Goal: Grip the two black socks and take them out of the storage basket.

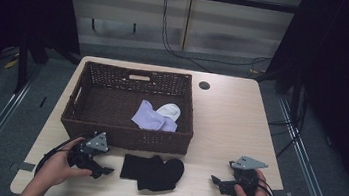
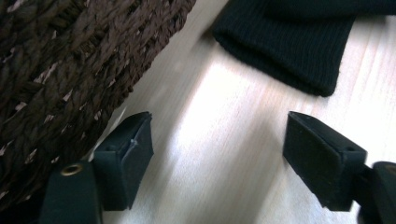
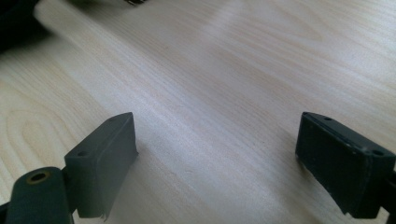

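A: What's nearest on the worktop (image 1: pixel 219 128)?

B: Pale wood grain, bare near the front edge. The left claw (image 1: pixel 103 169) sits low at the front left with its jaws spread wide and nothing between them; in the left gripper view they straddle bare wood. The right claw (image 1: pixel 216 182) rests at the front right, jaws also wide apart over bare wood in the right gripper view, gripping nothing.

A: And the dark thing between them?

B: A black sock (image 1: pixel 153 172) lying flat on the worktop, just beside the left claw and well apart from the right one. In the left gripper view its ribbed cuff (image 2: pixel 289 51) lies just ahead of the jaws, not touching them.

A: Behind that?

B: A dark brown wicker basket (image 1: pixel 122 136), its front wall just behind the sock. The left gripper view shows its weave close by the left jaw. Inside, toward the right, lie a lilac sock (image 1: pixel 149 117) and a white sock (image 1: pixel 170 110), touching each other.

A: Farther back?

B: A round cable hole (image 1: pixel 204 85) in the worktop, right of the basket. Beyond it are a grey floor, a pale panelled wall with a black cable (image 1: pixel 170 37) hanging down, and dark curtains on both sides.
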`<state>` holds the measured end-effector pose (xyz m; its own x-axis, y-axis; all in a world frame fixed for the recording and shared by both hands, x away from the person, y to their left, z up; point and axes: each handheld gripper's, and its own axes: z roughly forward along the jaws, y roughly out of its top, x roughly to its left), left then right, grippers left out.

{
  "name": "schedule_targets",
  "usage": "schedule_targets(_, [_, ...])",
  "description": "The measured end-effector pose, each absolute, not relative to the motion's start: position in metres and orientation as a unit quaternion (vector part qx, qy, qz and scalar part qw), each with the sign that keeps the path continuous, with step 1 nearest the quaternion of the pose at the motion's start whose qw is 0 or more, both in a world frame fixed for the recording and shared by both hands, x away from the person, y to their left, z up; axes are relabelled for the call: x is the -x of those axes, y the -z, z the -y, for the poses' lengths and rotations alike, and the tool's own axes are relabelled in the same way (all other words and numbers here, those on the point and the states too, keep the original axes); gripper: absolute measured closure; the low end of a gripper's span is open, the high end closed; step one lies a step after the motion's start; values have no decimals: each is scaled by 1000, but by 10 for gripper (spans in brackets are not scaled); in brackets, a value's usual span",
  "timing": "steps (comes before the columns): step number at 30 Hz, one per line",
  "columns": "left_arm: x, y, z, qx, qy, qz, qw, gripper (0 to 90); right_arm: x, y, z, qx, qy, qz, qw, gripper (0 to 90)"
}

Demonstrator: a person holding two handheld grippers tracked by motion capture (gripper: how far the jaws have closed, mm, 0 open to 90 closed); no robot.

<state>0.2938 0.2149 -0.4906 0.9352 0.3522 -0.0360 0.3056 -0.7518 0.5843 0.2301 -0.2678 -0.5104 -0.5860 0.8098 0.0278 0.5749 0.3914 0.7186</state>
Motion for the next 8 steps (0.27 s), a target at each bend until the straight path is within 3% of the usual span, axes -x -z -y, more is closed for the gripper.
schedule_targets(8, [-292, 493, -217, -930, -41, -180, 317, 216, -230, 510, 268, -423, -353, -817, 166, 119])
